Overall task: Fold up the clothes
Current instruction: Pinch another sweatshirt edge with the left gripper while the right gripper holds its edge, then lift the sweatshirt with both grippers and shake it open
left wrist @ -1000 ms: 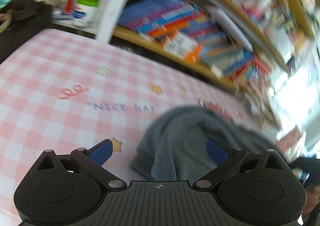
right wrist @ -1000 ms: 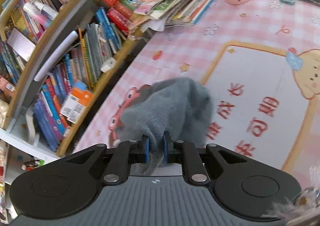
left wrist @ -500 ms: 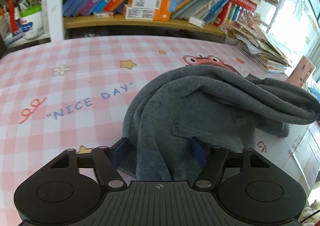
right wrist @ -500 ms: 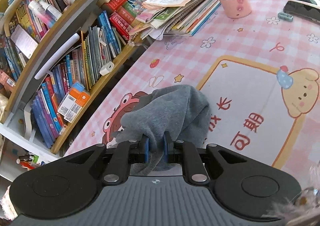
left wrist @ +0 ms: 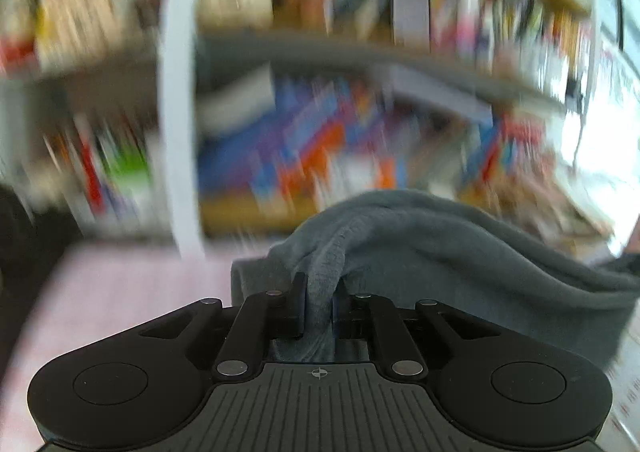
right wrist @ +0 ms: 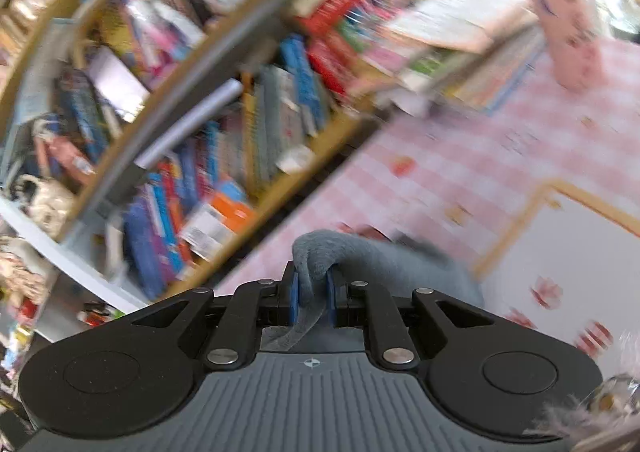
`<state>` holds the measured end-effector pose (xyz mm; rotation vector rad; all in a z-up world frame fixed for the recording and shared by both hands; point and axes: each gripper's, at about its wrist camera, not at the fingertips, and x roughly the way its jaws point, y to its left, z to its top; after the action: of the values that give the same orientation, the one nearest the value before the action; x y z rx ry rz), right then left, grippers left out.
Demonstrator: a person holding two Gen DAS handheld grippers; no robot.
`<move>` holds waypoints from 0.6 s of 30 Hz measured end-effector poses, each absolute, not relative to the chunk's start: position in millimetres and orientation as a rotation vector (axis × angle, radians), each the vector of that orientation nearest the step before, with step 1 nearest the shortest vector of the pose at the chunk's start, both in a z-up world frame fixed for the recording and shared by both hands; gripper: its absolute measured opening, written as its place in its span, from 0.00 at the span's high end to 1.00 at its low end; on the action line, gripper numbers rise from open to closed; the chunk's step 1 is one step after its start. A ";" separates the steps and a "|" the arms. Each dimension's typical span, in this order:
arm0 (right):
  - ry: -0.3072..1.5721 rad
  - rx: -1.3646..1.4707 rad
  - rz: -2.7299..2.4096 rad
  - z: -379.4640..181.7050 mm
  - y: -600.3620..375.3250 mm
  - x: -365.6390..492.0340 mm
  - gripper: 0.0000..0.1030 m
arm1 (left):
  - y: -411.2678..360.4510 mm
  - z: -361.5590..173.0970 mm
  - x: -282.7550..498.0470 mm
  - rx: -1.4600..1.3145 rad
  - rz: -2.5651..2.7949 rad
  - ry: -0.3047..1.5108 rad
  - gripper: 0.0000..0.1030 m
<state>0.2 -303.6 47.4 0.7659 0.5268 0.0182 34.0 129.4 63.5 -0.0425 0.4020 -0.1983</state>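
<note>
Since half a second ago, the left fingers [left wrist: 318, 310], then spread on either side of the garment [left wrist: 460, 252], are now pinching a gathered ridge of it, and both views are blurring with motion. Right fingers [right wrist: 312, 302] are likewise clamping a grey fold [right wrist: 320, 256]. Cloth is running from the left grip rightward and away as a long hump, so its long axis is spanning between the two grips, with the slack sagging toward the counter [right wrist: 500, 155]. Open pink counter is lying to the right and ahead of the right grip; the bookshelf [right wrist: 224, 139] is bounding the far edge, limiting room that way.
</note>
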 end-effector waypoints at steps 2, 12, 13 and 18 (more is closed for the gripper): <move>0.507 0.788 0.049 47.4 -300.3 4.2 0.89 | 143.8 77.3 17.1 -0.049 -0.180 0.304 0.90; 0.708 0.759 0.046 5.5 -287.6 -5.5 0.88 | 184.5 -18.7 -59.8 -0.184 -0.182 0.721 0.78; 0.716 0.753 0.040 4.6 -287.6 -6.5 0.88 | 185.5 -21.1 -66.8 -0.192 -0.197 0.729 0.77; 0.756 0.724 0.009 0.2 -287.2 -12.0 0.87 | 192.2 -21.6 -85.7 -0.179 -0.224 0.756 0.59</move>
<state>-12.0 -287.2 0.2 0.7237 0.7560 0.0091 -85.7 192.2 -21.6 -0.1792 0.7559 -0.2240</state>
